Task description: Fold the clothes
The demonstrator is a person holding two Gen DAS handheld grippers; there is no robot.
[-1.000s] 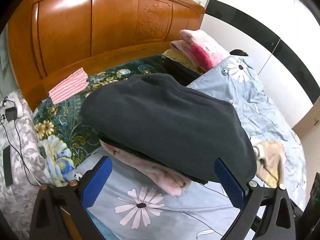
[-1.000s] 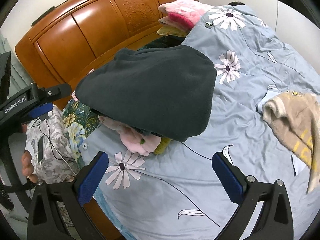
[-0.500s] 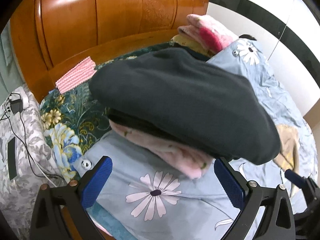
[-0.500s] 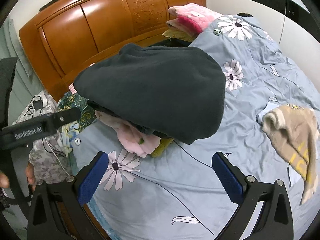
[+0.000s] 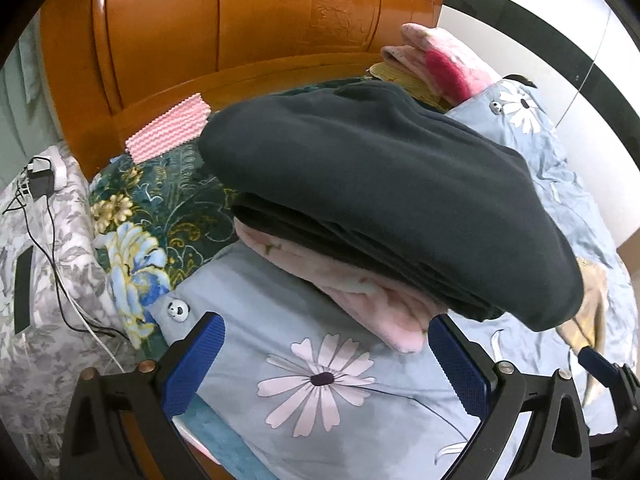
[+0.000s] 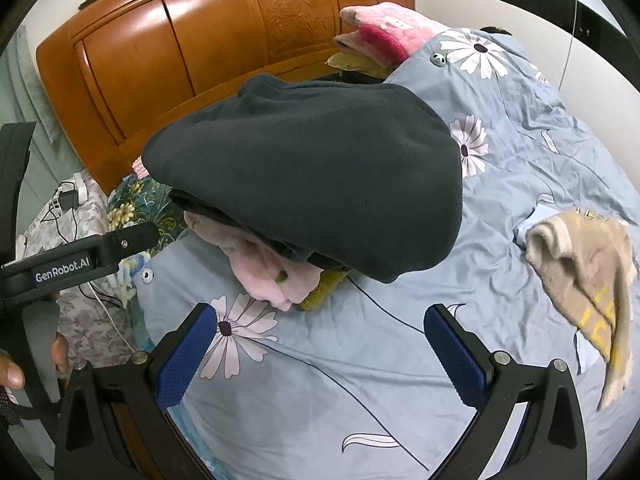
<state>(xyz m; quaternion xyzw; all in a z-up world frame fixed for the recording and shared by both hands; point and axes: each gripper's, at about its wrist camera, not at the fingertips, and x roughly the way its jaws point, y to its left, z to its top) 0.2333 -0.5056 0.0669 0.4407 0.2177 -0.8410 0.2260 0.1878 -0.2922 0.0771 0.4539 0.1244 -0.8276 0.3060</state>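
A folded dark grey garment lies on top of a stack of folded clothes on the bed; it also shows in the right wrist view. A folded pink garment sits under it, also seen from the right, with an olive piece beneath. A loose beige garment lies on the blue floral quilt to the right. My left gripper is open and empty just short of the stack. My right gripper is open and empty in front of the stack.
A wooden headboard stands behind. Pink and yellow folded items lie by it. A dark floral pillow with a pink striped cloth is left of the stack. Cables and a charger lie on the side surface at left.
Both grippers pulled back a little from the stack and shifted left. The stack stayed put. Both stayed open.
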